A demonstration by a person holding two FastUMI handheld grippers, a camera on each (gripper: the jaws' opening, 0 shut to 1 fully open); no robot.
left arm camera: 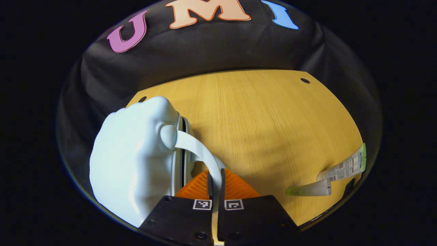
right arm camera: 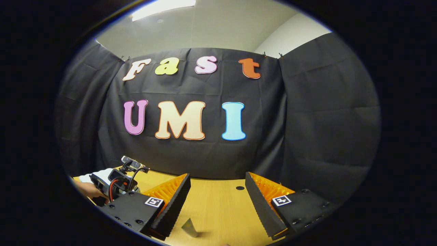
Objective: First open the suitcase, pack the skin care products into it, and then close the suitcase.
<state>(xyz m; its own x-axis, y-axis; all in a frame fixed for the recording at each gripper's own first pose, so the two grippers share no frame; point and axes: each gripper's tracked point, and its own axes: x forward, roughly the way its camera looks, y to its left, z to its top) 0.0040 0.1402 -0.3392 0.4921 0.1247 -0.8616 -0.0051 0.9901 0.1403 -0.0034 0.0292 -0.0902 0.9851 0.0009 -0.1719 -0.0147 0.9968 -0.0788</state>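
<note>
left gripper (left arm camera: 215, 186) is clamped on the suitcase (left arm camera: 131, 164) handle (left arm camera: 201, 152), so opening is in hand. right gripper (right arm camera: 216, 201) is spread wide, a tube (right arm camera: 190, 228) just ahead between its fingers; next likely lifts the lid.

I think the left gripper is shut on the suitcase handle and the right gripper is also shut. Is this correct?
Not quite. The left gripper is shut on the suitcase handle, but the right gripper is open: the right gripper view shows its fingers wide apart above the table.

Glossy smooth plastic suitcase (left arm camera: 133, 160); matt wood-grain table (left arm camera: 266, 119); ribbed tongs pads (right arm camera: 269, 191).
</note>
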